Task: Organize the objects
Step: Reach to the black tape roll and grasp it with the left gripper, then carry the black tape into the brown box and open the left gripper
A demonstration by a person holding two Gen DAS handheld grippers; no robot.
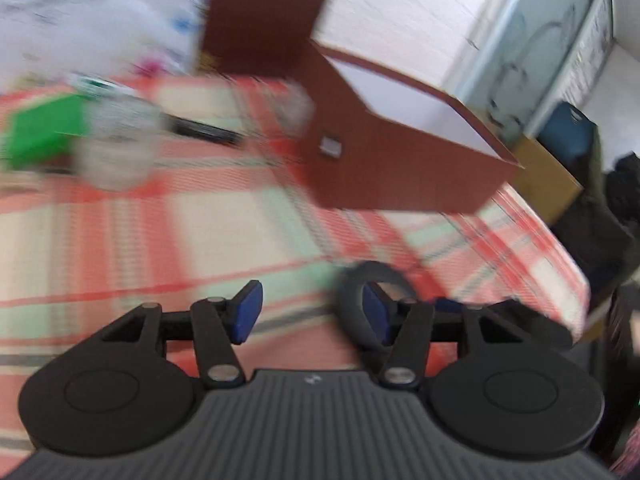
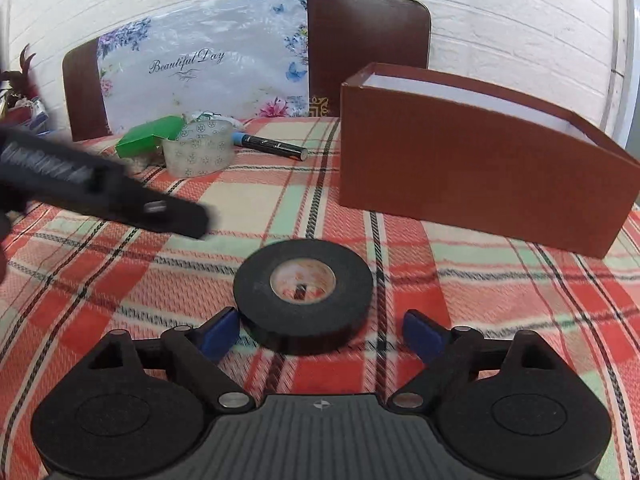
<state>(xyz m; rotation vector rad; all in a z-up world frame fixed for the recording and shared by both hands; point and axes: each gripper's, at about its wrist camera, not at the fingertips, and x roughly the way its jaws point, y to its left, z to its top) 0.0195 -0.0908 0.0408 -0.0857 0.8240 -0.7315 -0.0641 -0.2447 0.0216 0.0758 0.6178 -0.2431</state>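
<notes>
Right tongs (image 2: 320, 334) stood wide apart, low over the tabletop (image 2: 460, 292), nothing clamped. The black tape roll (image 2: 304, 300) lay flat on the cloth just ahead of and between the blue pads (image 2: 222, 332); the left pad was at its rim, contact uncertain, and the right pad was clear of it. Roll: matte black, squat ring, pale core.

Left tongs (image 1: 316, 312) were also apart, nothing pressed between the pads. In the blurred left wrist view a dark ring (image 1: 370, 304) sat at the right pad; could not tell what it was.

Tabletop covering: woven plaid cloth, red, cream and mint with dark lines. Brown box (image 2: 472, 168), open top, white lining, smooth rectangular walls, stood beyond the roll to the right. Farther back left: clear patterned tape roll (image 2: 198, 150), green box (image 2: 148, 140) beside it, black marker (image 2: 272, 146) with a blue end lying on the cloth.
</notes>
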